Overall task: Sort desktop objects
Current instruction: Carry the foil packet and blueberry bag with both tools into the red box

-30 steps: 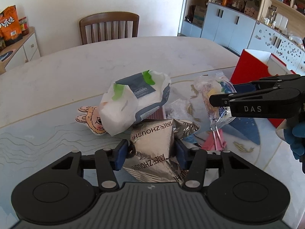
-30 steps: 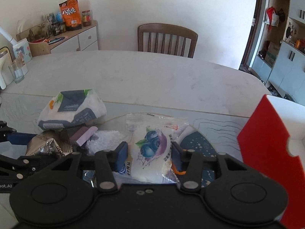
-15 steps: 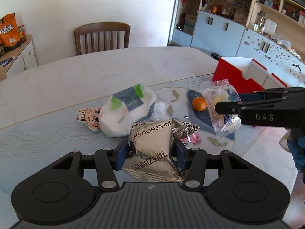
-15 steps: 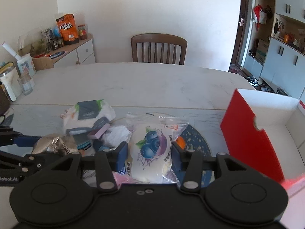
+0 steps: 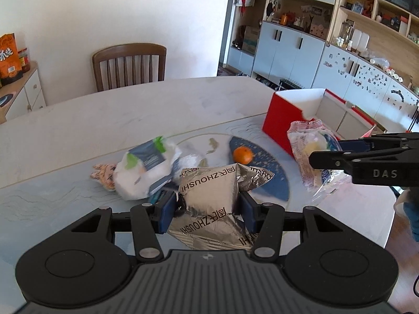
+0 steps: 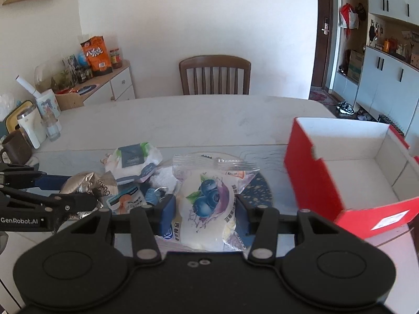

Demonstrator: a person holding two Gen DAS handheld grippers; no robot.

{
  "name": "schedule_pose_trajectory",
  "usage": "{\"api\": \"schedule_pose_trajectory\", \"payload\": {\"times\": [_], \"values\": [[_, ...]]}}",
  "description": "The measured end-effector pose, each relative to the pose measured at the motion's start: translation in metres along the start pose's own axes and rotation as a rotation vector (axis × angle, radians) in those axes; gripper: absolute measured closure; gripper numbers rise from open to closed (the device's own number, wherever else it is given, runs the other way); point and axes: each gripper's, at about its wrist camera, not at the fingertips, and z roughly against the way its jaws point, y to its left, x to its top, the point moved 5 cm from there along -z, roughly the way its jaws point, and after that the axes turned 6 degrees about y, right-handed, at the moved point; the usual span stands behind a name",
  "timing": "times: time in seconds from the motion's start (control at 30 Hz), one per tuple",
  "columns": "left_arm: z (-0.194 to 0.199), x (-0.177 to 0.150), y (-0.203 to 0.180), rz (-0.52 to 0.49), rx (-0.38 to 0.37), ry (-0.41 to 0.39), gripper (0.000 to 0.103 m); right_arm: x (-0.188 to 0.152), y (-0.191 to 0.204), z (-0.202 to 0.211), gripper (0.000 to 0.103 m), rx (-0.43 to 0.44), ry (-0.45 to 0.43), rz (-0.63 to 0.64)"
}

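Both packets have been lifted off the counter (image 5: 78, 120). Left gripper (image 5: 208, 206) jaws are clamped on the foil pack (image 5: 209, 196); right gripper (image 6: 204, 209) jaws on the blueberry pack (image 6: 207, 206). Carrying is judged under way; next, release into the red box (image 6: 340, 157), right of the jaws.

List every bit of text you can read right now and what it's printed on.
"ZHOUSHI", with Chinese characters: silver foil packet clamped in the left hand-held gripper.
"DAS": right hand-held gripper, seen from the left wrist.
"GenRobot.AI": left hand-held gripper's side, right wrist view.
Blueberry snack bag, orange bag, red box label: too small or blurred to read.
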Motion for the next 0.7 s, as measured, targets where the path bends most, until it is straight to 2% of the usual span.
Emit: {"api": "schedule_pose_trajectory", "payload": {"times": [0.27,0.7], "values": [[-0.014,0.033,-0.057,0.012,-0.009,-0.027,0.052,0.017,-0.054,0.028,0.055,0.018,-0.035,0.022],[-0.055,0.091,-0.147,-0.013,-0.031,-0.053,0.052,0.042,-0.163,0.035,0.055,0.034,-0.062,0.018]]}}
